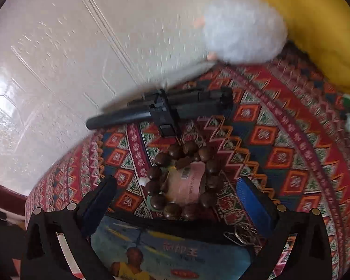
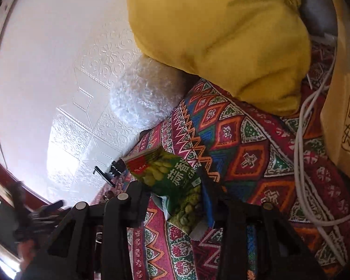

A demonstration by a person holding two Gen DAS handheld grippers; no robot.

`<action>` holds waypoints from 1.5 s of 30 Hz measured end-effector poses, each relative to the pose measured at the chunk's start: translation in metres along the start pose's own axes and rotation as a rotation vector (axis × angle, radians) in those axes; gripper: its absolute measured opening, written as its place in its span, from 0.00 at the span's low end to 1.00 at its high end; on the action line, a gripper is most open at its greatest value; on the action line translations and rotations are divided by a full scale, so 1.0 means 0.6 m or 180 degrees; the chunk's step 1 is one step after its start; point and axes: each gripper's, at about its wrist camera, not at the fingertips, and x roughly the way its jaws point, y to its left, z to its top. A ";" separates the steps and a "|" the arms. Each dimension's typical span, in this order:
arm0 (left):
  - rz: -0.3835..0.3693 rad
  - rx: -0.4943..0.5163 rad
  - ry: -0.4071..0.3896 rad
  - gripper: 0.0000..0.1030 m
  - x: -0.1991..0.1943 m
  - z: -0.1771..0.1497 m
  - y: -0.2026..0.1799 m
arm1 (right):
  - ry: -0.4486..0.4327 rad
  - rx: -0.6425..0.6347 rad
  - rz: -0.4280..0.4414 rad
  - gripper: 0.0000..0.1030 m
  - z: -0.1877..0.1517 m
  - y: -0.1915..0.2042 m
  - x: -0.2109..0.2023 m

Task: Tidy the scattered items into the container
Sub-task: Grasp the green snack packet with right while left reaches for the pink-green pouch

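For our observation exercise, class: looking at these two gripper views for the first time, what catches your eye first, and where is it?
The bright patterned cloth fills both views. In the left wrist view a wooden bead bracelet lies on it, ringing a roll of pink tape between the open left gripper fingers, with a black toy gun beyond. In the right wrist view, the right gripper is shut on a green snack packet, below a yellow cushion.

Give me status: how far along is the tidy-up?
Done: nothing visibly; no container can be made out for certain in either view. In hand: the right gripper is shut on a green snack packet, lifted off the patterned cloth. The left gripper is open, its fingers either side of a bead bracelet lying around a pink tape roll. Left: the bracelet, the roll and the black toy gun.
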 end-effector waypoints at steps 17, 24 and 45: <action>-0.1449 -0.0258 0.0303 0.48 -0.009 -0.051 -0.016 | -0.0049 0.0342 0.0223 0.35 -0.016 -0.068 -0.011; -0.2022 0.0165 0.0116 0.00 -0.156 -0.147 -0.120 | -0.0070 0.0366 0.0282 0.35 -0.024 -0.082 -0.025; -0.0888 0.0037 0.0097 0.84 -0.035 0.032 -0.129 | 0.0030 0.0361 0.0301 0.35 -0.011 -0.055 -0.030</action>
